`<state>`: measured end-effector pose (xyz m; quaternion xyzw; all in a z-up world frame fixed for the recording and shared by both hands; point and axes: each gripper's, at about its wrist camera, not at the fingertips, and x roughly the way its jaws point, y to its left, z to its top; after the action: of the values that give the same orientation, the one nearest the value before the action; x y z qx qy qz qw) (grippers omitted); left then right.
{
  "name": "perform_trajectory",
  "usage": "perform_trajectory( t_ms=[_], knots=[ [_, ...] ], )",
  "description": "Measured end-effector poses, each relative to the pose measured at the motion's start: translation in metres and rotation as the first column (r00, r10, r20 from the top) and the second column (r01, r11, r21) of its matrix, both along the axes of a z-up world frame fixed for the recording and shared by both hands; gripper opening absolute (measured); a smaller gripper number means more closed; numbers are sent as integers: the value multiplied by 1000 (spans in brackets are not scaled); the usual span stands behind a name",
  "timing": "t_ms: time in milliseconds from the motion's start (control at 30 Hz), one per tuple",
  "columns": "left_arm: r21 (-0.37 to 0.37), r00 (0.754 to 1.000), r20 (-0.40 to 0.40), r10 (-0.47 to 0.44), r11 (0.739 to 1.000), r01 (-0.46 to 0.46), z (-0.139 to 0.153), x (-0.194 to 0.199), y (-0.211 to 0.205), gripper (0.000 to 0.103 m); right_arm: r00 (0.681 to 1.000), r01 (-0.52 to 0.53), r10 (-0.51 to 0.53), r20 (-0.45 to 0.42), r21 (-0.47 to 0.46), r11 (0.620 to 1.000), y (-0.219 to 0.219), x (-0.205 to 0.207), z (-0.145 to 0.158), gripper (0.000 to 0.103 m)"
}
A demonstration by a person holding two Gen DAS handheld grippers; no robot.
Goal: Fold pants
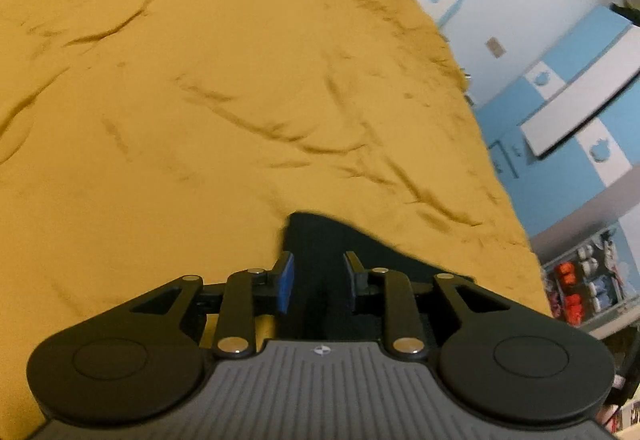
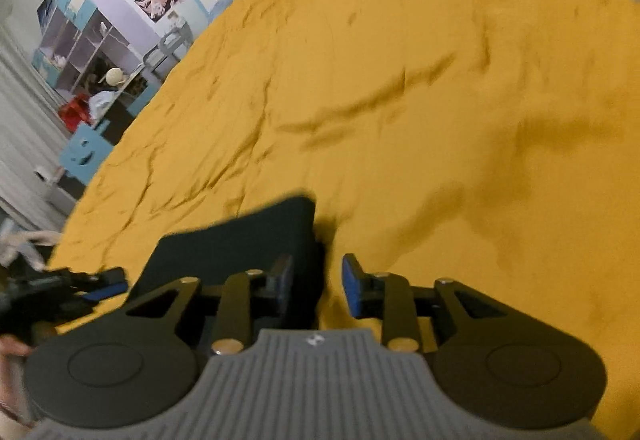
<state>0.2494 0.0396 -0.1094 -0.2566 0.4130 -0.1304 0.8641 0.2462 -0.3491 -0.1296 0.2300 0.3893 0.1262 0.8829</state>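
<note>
The dark pants [image 1: 320, 240] lie folded on the mustard yellow bedspread [image 1: 200, 80]. My left gripper [image 1: 319, 280] is open, its blue-padded fingers either side of a corner of the pants. In the right wrist view the pants [image 2: 240, 240] show as a dark folded block. My right gripper [image 2: 316, 284] is open at the block's right edge, its left finger over the fabric and its right finger over the bedspread [image 2: 400, 80]. The left gripper [image 2: 96, 286] shows at the far left of that view, beside the pants.
The bed's edge runs down the right of the left wrist view, with a blue and white cabinet [image 1: 580, 112] and a shelf of shoes [image 1: 584, 288] beyond. In the right wrist view a shelving unit [image 2: 88, 48] and a blue chair [image 2: 84, 156] stand beyond the bed's left edge.
</note>
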Motion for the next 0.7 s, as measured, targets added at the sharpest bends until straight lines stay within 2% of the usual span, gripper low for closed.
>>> perform_trajectory(
  t_ms=[67,133,233,300,400,500,533,567,600,633,700],
  knots=[
    [39,1000,6,-24,999,23,0,7,-14,28,999,-19,19,29,6,1000,5,9,2,11],
    [82,999,19,-39,996,38,-5,15,-26,25,997,-55,56,55,-20,998,16,19,1,7],
    [125,1000,-11,-20,992,22,-16,26,-31,18,997,-75,76,5,-109,991,28,35,-14,6],
    [149,999,-33,0,989,5,-22,30,-31,6,997,-75,72,-25,-122,990,29,43,-25,7],
    [146,999,-49,25,989,-17,-24,33,-26,6,997,-62,57,-45,-121,991,27,48,-33,9],
    [162,999,-39,30,986,-23,-15,27,-27,6,998,-61,56,-35,-169,984,37,47,-24,10],
    [177,999,-35,28,984,-22,-10,25,-29,8,998,-62,58,-24,-193,979,40,44,-19,11],
    [204,999,-29,27,979,-20,-3,20,-31,11,998,-62,61,-14,-212,975,41,40,-14,16],
    [229,999,-23,25,973,-19,3,19,-34,18,998,-59,61,0,-229,972,42,37,-8,16],
    [256,1000,-12,28,966,-24,10,14,-37,20,998,-61,66,13,-235,970,42,32,-3,17],
    [298,999,23,26,954,-32,25,3,-42,22,997,-61,70,32,-230,971,42,23,11,28]
  ],
)
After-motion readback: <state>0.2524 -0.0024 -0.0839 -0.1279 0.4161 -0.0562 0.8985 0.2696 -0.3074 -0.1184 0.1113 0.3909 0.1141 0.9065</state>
